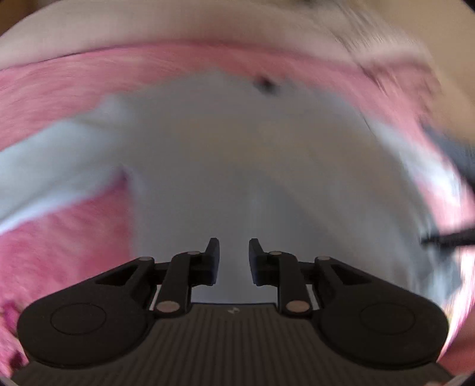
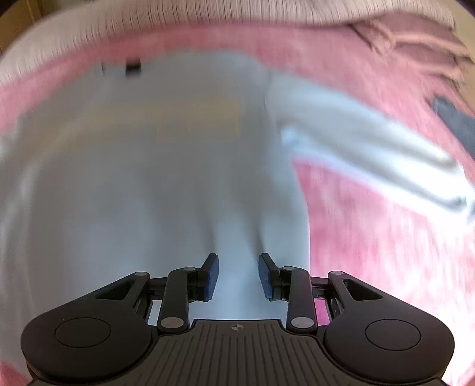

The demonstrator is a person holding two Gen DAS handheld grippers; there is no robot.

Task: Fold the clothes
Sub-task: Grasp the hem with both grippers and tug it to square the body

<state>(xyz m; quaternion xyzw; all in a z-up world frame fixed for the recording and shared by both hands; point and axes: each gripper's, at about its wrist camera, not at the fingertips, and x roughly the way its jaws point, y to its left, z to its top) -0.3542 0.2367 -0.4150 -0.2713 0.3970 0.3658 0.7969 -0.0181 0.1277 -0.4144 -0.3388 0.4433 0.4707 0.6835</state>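
Shirt flat on pink blanket, directly ahead of and below both grippers, long axis running away from them; left gripper jaws spread, empty; right gripper jaws spread, empty, nearer right sleeve; shirt pale grey, blurred, dark collar tag at far end.

The shirt lay spread flat on the blanket. Seen from the left wrist, one sleeve reached out to the shirt's left; from the right wrist, the other sleeve reached out to its right. Beyond the shirt's far edge, the blanket ended against a ribbed cover.
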